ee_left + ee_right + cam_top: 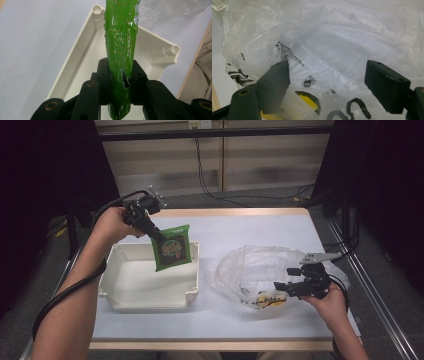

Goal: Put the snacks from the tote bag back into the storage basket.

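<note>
High view, left side: the left gripper [159, 236] holds a green snack packet [173, 248] by its upper edge, so the packet hangs over the far right part of the white tray [125, 292], clear of the tray floor.
High view, right side: the right gripper [285, 287] sits at the near edge of a crumpled clear plastic bag [260, 262] lying on the table [240, 227], just beside the tray.
Left gripper view: the fingers [103, 75] are pinching the packet [121, 50] between them; below it lies the empty tray [82, 60], with a corner of the bag [170, 10] beyond.
Right gripper view: the fingers [275, 80] are spread wide, one on each side of the bag's [342, 45] printed film; whether either one touches the plastic is hard to tell through the glare.
Step in hand: probably moving the packet from bag to tray, now at the lowering stage.
Next move: likely bring the packet down until it rests on the tray floor, then let the left fingers part. The packet hangs tilted, so it may fall against the tray wall unless laid flat.
Right side's part: it seems placed to steady the bag or reach in.
</note>
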A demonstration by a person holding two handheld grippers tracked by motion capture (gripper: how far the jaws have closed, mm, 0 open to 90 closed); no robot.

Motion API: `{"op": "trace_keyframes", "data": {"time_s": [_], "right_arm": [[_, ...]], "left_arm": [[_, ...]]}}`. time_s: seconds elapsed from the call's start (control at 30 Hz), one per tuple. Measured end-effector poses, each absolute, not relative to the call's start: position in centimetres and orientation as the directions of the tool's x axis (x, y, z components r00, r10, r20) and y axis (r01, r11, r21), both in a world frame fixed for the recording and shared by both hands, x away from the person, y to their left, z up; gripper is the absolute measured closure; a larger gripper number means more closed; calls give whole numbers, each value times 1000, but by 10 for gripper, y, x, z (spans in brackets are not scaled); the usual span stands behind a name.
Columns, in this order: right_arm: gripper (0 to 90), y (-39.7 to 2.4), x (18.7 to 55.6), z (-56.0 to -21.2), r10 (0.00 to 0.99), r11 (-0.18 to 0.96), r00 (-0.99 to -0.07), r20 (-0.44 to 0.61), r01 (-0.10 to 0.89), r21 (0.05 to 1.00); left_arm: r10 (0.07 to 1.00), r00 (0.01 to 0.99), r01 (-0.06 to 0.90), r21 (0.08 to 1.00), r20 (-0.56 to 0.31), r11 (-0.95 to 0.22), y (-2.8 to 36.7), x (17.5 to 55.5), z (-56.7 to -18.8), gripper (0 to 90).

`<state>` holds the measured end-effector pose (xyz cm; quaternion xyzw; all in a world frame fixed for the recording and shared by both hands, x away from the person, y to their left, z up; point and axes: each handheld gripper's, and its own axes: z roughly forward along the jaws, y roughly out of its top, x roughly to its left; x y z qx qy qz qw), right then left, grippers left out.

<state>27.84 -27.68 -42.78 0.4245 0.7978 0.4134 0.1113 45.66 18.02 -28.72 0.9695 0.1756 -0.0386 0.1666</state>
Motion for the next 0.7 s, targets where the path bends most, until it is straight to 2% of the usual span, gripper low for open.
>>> {"op": "trace_keyframes", "data": {"time_s": [0.1,0.27,0.37,0.7], "right_arm": [[203,-276,278,-428,768,301,-617,171,583,755],[203,-275,278,-428,767,301,-618,171,582,756],[203,-275,278,-428,768,302,-618,168,581,756],[201,-275,278,-426,772,294,-612,172,584,757]], "left_arm": [[354,925,380,326,-138,-866,179,456,-293,748],[319,938,345,310,-133,-886,179,460,-296,748],[350,926,378,323,-142,-868,179,459,-299,747],[354,925,380,325,-138,-866,178,460,-305,747]]}}
